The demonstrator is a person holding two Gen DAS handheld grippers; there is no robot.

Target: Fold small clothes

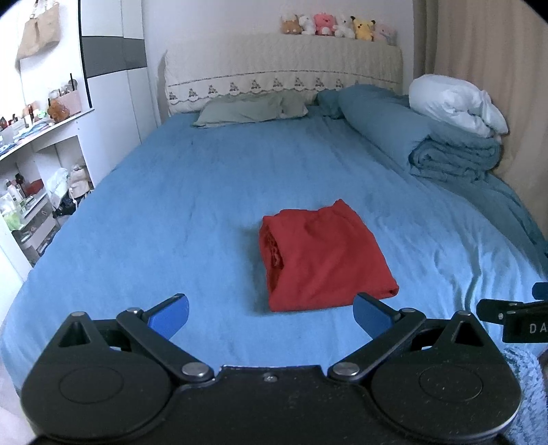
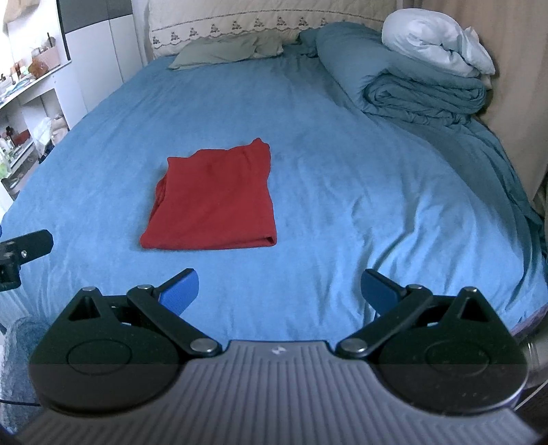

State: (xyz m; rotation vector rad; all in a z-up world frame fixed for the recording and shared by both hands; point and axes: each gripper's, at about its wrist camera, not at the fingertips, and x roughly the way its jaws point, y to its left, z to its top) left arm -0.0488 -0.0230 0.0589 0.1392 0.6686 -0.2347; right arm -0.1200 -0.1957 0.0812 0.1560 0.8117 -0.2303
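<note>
A red garment (image 1: 322, 256) lies folded into a thick rectangle on the blue bed sheet (image 1: 191, 191); it also shows in the right wrist view (image 2: 215, 202). My left gripper (image 1: 270, 316) is open and empty, held just short of the garment's near edge. My right gripper (image 2: 279, 292) is open and empty, near the garment's right front corner and a little back from it. Part of the right gripper shows at the right edge of the left wrist view (image 1: 513, 318).
A rolled blue duvet (image 1: 428, 137) with a white quilt (image 1: 455, 102) on it lies along the bed's right side. Pillows (image 1: 250, 109) and a headboard with plush toys (image 1: 339, 25) stand at the far end. Cluttered white shelves (image 1: 37, 171) stand left of the bed.
</note>
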